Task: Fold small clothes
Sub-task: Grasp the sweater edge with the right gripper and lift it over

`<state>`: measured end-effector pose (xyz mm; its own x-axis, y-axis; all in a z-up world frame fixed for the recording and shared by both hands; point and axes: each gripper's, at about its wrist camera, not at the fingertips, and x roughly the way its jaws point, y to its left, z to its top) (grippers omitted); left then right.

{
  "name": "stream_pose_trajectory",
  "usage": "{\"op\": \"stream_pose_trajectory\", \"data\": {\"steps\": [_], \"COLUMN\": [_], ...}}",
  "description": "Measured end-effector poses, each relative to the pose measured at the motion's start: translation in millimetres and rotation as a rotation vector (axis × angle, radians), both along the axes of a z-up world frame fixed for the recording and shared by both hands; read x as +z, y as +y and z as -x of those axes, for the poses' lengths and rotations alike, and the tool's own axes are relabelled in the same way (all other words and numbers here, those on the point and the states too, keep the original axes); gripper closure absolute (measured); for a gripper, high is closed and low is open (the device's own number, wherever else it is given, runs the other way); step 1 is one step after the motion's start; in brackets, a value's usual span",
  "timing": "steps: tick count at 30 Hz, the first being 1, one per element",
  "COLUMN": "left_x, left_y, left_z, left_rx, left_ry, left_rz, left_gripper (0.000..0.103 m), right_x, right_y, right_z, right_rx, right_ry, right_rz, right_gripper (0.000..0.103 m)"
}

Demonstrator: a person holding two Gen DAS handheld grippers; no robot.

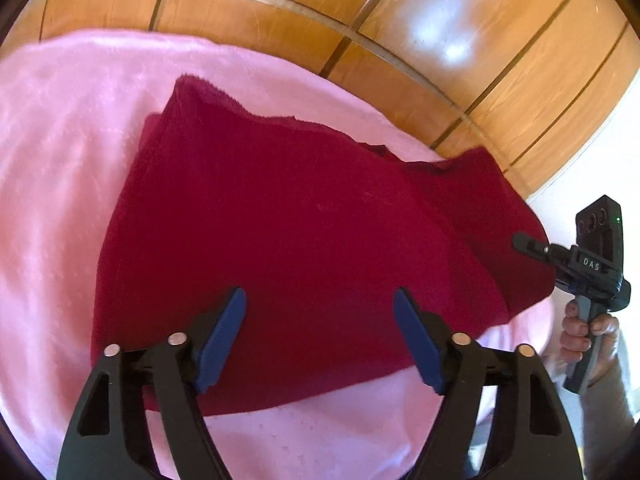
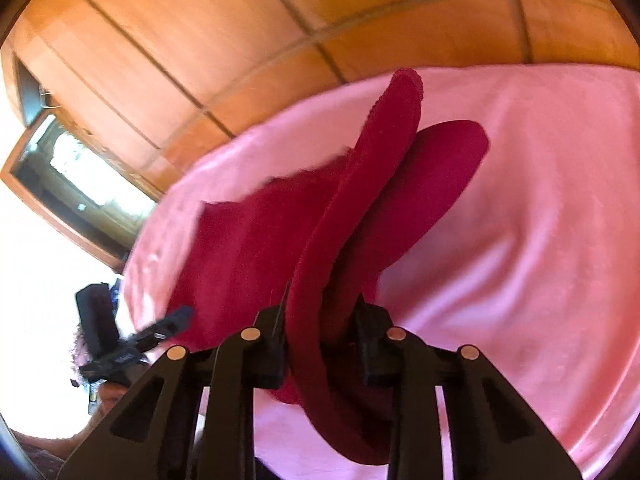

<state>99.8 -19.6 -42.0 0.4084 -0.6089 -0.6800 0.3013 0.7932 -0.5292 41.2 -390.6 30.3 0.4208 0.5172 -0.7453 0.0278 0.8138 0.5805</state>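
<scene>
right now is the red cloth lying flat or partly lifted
Partly lifted. The right hand-held gripper pinches a doubled edge of the red cloth, raising it off the pink cover; the rest lies on the cover.

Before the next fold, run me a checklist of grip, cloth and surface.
1. Right hand-held gripper clamped on the red cloth: ok, a thick fold sits between its fingers.
2. Left hand-held gripper free: ok, jaws open above the cloth, nothing between them.
3. Cloth lies on the pink blanket: ok.
4. Cloth flat: not ok, its right edge is lifted and bunched.
5. Layers aligned under the fold: cannot tell.
</scene>
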Motion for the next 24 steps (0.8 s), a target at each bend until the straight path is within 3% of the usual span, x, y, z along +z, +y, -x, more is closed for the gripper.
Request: {"op": "stream_pose_trajectory", "data": {"steps": [7,12,18,24], "left_x": [8,23,17,9], "left_y": [29,57,79,82], "left_z": [-4,-2,4,-11], "left_rx": [0.027,0.058,0.082,0.076], "left_ry": [0.036,0.001,0.022,0.093], "left_rz": [0.211,0.263,0.312,0.478], "left_gripper": [0.03,0.03,0.03,0.025], "right_x": [44,56,24,-12], "right_y": [68,123,170,215], "right_z": [-27,-51,-62,-48], "right_rx": [0.105,0.196,0.253,0.34], "right_ry": [-0.124,-0.18,-0.139,-0.1], "right_rz": [-0.056,-0.081,-0.041,0.032], "right_gripper": [0.083,0.084,0.084,0.084]}}
